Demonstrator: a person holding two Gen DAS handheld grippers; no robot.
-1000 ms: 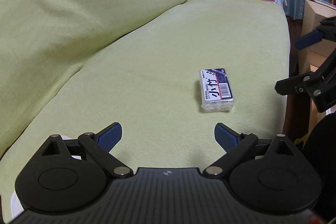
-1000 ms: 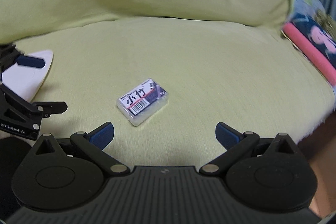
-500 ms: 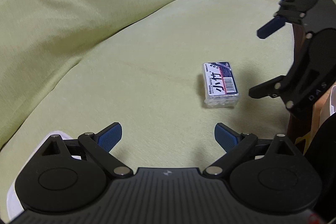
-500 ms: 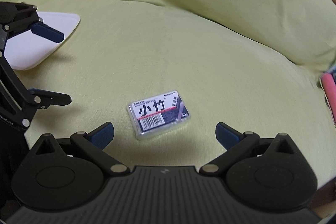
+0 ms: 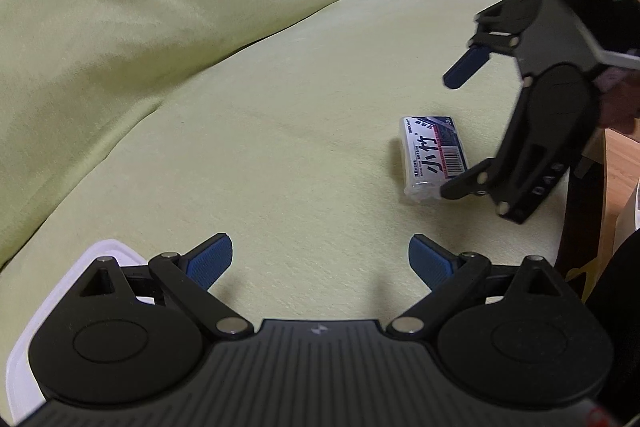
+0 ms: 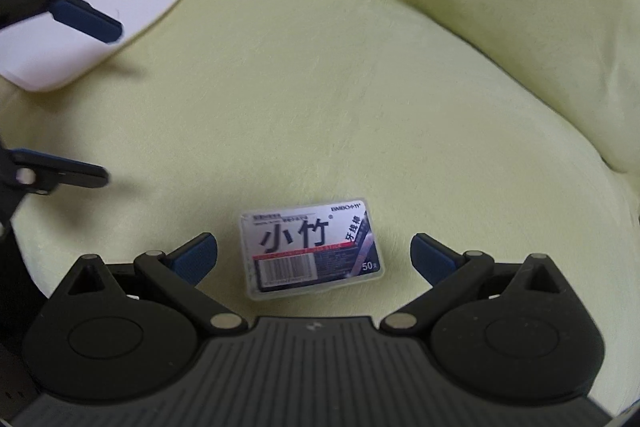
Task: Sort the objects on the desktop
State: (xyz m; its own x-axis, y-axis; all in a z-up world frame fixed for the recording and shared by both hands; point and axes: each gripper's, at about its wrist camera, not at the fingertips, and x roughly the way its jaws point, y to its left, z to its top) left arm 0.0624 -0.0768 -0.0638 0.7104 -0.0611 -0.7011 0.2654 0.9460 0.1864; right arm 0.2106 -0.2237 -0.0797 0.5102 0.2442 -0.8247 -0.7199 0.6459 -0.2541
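Right gripper (image 6: pixel 314 251) is ours to watch: over the last second it has swung in from the sofa's edge and dropped towards the small clear box (image 6: pixel 310 251), which a second ago lay well ahead of the fingers and now sits low in the right wrist view, between the two blue pads. Its jaws stand spread wide, with a gap on either side of the box and nothing pinched. From the left wrist view we see the same gripper (image 5: pixel 460 131) straddling the box (image 5: pixel 434 157), one finger above it and one at its near end; whether that lower finger touches the box we cannot tell. We judge the approach nearly finished and closing on the box the step in hand. Our left gripper (image 5: pixel 320 259) hangs back, also spread and empty, over the green sofa cover (image 5: pixel 248 155), with the white tray (image 6: pixel 104 27) beneath and beside it, well apart from the box.
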